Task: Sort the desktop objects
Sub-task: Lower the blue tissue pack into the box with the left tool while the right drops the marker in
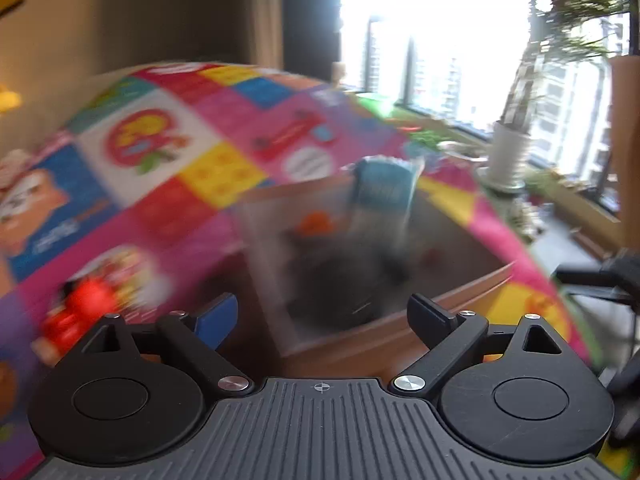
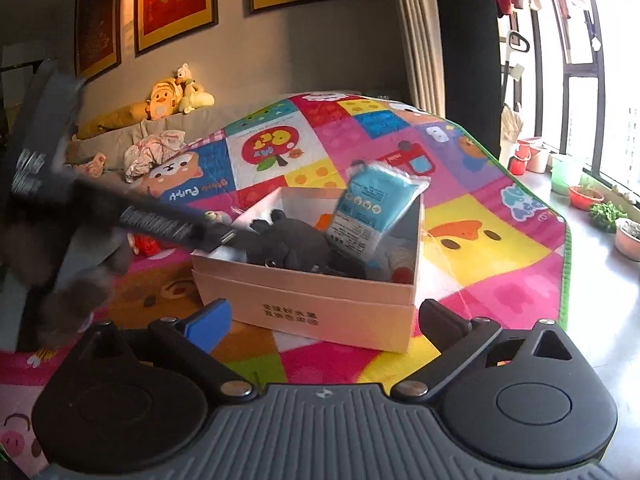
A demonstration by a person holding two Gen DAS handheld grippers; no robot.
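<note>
A pale cardboard box (image 2: 320,300) stands on a colourful play mat (image 2: 480,240). In it lie a black plush toy (image 2: 288,244), a blue-and-white packet (image 2: 372,208) leaning on the far wall, and something orange. My right gripper (image 2: 324,320) is open and empty, just in front of the box. My left gripper (image 1: 324,312) is open and empty above the box's (image 1: 460,296) near edge; that view is blurred. The packet (image 1: 384,188) shows there too. The left tool (image 2: 152,220) reaches over the box's left corner in the right wrist view. A red toy (image 1: 80,308) lies left of the box.
A sofa with yellow plush toys (image 2: 176,96) and crumpled cloth (image 2: 152,152) stands behind the mat. Plant pots (image 2: 584,196) and buckets line the window at right. A white planter (image 1: 508,152) stands past the mat's edge. Bare grey floor (image 2: 600,300) lies right of the mat.
</note>
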